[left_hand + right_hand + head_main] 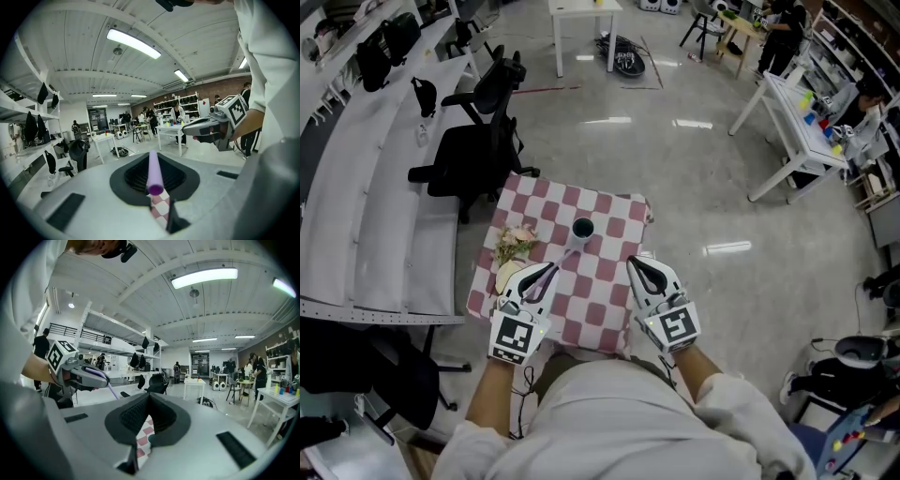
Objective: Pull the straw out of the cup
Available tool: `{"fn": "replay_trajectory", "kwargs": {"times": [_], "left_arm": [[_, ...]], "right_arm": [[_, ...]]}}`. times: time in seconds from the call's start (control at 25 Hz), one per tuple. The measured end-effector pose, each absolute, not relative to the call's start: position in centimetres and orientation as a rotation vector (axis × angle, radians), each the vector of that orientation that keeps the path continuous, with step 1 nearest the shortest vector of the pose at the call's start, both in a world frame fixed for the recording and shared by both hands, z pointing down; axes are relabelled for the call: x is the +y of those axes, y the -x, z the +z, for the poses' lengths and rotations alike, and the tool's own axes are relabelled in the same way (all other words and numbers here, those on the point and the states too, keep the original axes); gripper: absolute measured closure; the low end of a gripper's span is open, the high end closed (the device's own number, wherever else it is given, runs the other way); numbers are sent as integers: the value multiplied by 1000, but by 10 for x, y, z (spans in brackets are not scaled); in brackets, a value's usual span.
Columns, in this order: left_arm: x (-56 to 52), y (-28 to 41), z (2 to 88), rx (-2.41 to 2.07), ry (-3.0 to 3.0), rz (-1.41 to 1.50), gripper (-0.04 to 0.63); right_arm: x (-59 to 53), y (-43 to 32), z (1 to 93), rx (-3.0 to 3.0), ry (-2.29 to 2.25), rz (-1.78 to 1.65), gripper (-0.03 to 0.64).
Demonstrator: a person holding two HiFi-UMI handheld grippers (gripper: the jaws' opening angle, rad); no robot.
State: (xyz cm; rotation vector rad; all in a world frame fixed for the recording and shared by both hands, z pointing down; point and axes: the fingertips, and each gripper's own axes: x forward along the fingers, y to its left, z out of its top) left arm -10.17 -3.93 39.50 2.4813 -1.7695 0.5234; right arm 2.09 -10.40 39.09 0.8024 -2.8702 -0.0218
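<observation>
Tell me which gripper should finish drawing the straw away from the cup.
Left. The left gripper is clamped on the purple straw, which points toward the dark cup on the checkered cloth. The right gripper holds nothing, jaws together, off to the side.

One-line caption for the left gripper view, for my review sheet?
Left gripper clamping a lilac plastic straw above the pink-and-white checked tablecloth; right gripper shut beside it.

An open lab workspace: white worktables (794,117), wall shelving (108,341), a black office chair (473,150), ceiling strip lights (133,43).
</observation>
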Motion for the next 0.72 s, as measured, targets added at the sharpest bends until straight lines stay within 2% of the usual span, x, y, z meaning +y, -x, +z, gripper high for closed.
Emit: {"fn": "replay_trajectory", "kwargs": {"times": [0.72], "left_arm": [[-39,105,392,-1776,-2480,530,561]], "right_arm": [[-102,-18,391,-2884,-785,-39,614]]}}
